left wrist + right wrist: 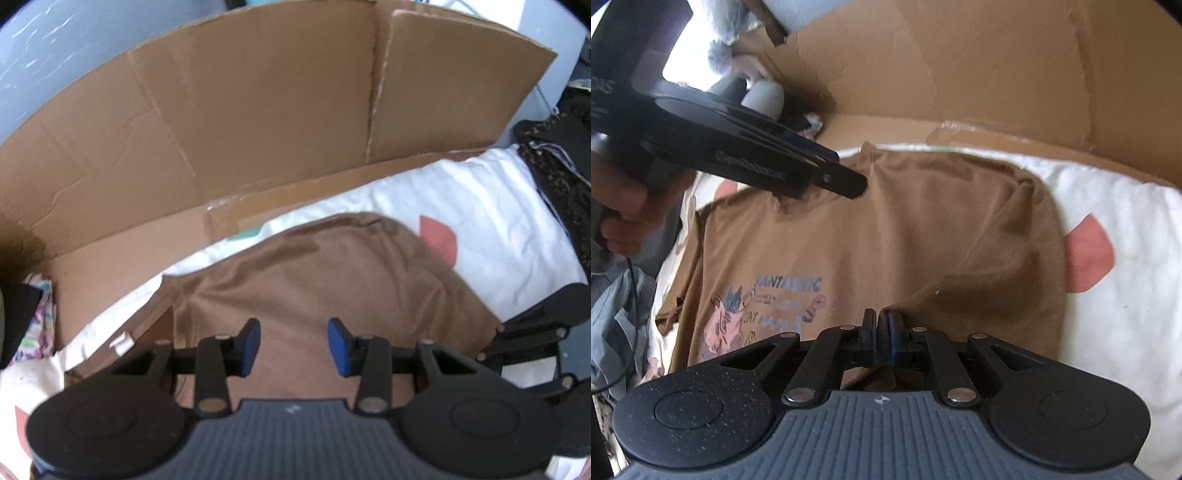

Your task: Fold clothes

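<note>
Brown cotton T-shirt with a cartoon print [871, 236] lies spread on the white pink-patterned sheet [1115, 221], in front of the cardboard wall [258, 110]. Your right gripper [881, 332] is clamped on a raised pinch of its cloth; left gripper [294, 345] hovers above with fingers apart. Keep the pinch tight, carry it low, and flatten wrinkles.

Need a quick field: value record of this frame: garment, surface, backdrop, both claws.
garment: brown T-shirt, printed side up, lying wrinkled
print: cat graphic with text, partly legible
surface: white bedding with a pink shape
backdrop: cardboard sheet standing behind the bedding
left claw: open, over the shirt, nothing between its pads
right claw: shut, pinching a fold of the shirt
</note>
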A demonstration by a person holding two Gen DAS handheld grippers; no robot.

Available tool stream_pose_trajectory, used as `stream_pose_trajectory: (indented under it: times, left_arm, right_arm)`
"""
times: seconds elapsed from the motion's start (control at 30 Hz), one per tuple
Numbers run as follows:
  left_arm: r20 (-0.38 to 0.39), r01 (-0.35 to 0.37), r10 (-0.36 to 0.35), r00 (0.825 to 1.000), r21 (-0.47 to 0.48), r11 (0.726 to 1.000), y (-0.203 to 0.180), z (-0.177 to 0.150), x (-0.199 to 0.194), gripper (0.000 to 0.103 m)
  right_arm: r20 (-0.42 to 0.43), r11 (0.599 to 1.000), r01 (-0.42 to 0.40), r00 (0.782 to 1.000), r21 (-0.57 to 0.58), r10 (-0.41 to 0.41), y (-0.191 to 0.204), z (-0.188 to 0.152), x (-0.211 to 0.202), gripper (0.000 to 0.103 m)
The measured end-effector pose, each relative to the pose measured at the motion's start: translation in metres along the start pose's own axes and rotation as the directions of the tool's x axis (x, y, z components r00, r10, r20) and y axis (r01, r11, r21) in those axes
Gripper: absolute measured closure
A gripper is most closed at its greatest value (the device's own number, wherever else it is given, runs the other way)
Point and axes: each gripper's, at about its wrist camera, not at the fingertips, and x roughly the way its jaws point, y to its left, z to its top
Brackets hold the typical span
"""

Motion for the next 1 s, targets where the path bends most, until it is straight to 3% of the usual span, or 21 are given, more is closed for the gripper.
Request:
stream_pose_trajectory:
  times: [0.07, 0.13, 0.23, 0.43, 0.73, 1.0]
  left_arm:
    - [-0.008, -0.001, 0.001, 1.0, -0.001, 1.0, 0.003, -0.003, 0.001, 0.06]
    - [-0.012, 0.003, -0.003, 1.0, 0.0, 1.0, 0.002, -0.003, 0.001, 0.06]
    - [-0.014, 0.015, -0.015, 1.0, 0.008, 1.0, -0.003, 0.0, 0.003, 0.06]
    - [0.004, 0.046, -0.046, 0.999, 0.063, 0.997, -0.027, 0.009, 0.004, 0.06]
    - [0.005, 0.081, -0.082, 0.997, 0.136, 0.987, -0.057, 0.014, 0.01, 0.06]
    - [-0.01, 0.086, -0.085, 0.996, 0.127, 0.988, -0.053, 0.011, 0.012, 0.06]
  right_arm:
    - [-0.015, 1.0, -0.014, 1.0, 0.02, 0.014, -0.001, -0.002, 0.002, 0.079]
    - [-0.018, 0.999, -0.026, 0.999, 0.034, 0.027, -0.002, -0.003, 0.001, 0.07]
    - [-0.005, 0.999, -0.019, 1.0, 0.029, 0.019, -0.001, -0.006, -0.012, 0.07]
    - [0.024, 0.993, 0.073, 0.997, 0.095, -0.076, -0.023, -0.021, -0.03, 0.065]
    - [0.056, 0.959, 0.203, 0.974, 0.197, -0.218, -0.057, -0.043, -0.057, 0.065]
    - [0.02, 0.933, 0.165, 0.983, 0.319, -0.18, -0.08, -0.051, -0.038, 0.065]
